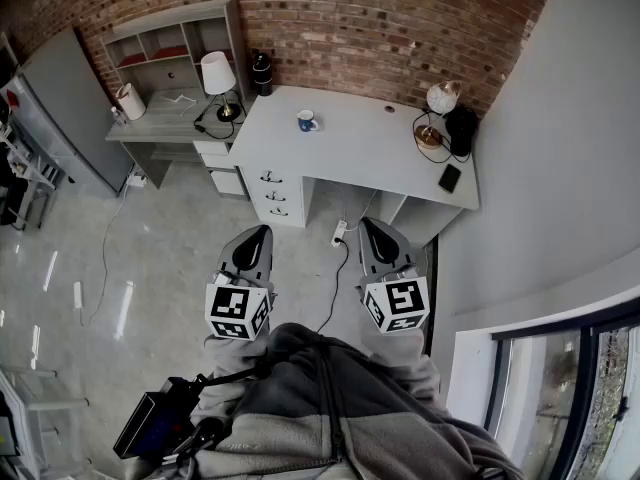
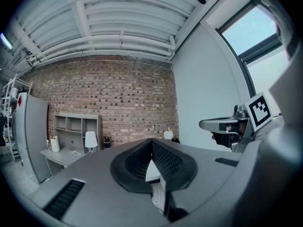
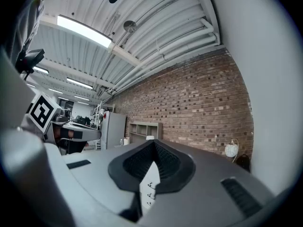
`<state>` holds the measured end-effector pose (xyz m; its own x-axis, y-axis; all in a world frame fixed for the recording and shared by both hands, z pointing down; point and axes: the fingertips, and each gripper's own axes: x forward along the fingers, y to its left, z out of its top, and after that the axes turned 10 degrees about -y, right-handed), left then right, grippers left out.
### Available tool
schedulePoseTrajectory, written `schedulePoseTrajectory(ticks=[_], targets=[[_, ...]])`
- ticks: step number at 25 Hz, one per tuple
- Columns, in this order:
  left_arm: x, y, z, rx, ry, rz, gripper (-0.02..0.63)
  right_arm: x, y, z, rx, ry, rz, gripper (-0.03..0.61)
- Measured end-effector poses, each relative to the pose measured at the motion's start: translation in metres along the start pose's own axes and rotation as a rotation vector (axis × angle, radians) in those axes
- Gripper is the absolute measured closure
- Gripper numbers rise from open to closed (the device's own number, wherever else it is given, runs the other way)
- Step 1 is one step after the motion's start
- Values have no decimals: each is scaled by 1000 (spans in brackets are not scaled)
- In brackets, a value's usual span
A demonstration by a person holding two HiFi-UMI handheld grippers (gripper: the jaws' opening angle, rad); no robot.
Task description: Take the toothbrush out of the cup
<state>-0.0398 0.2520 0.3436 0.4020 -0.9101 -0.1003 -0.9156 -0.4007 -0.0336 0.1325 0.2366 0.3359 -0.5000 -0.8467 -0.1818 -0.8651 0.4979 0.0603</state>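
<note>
A small blue and white cup (image 1: pixel 306 121) stands on the white desk (image 1: pixel 370 153) near its back left; I cannot make out a toothbrush in it at this distance. Both grippers are held over the floor, well short of the desk. The left gripper (image 1: pixel 262 231) points at the desk's drawers, its jaws shut with nothing between them, tips meeting in the left gripper view (image 2: pixel 152 143). The right gripper (image 1: pixel 368 225) is likewise shut and empty, as its own view (image 3: pixel 154 144) shows.
A grey shelf desk (image 1: pixel 160 123) with a white lamp (image 1: pixel 217 73) adjoins the white desk on the left. A globe lamp (image 1: pixel 441 98), a dark phone (image 1: pixel 450 177) and a black bottle (image 1: pixel 262 72) sit on the white desk. A power strip (image 1: pixel 339 232) and cable lie on the floor.
</note>
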Motion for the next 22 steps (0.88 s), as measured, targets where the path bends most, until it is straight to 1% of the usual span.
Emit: schedulePoseTrajectory(ticks=[7, 14, 22], targets=[[3, 10, 1, 10, -7, 17, 609, 12, 1, 0, -14, -9, 15, 577], [-3, 26, 1, 1, -11, 56, 609, 17, 6, -4, -11, 2, 26, 577], [-4, 24, -3, -10, -5, 42, 609, 12, 6, -11, -6, 18, 16, 577]])
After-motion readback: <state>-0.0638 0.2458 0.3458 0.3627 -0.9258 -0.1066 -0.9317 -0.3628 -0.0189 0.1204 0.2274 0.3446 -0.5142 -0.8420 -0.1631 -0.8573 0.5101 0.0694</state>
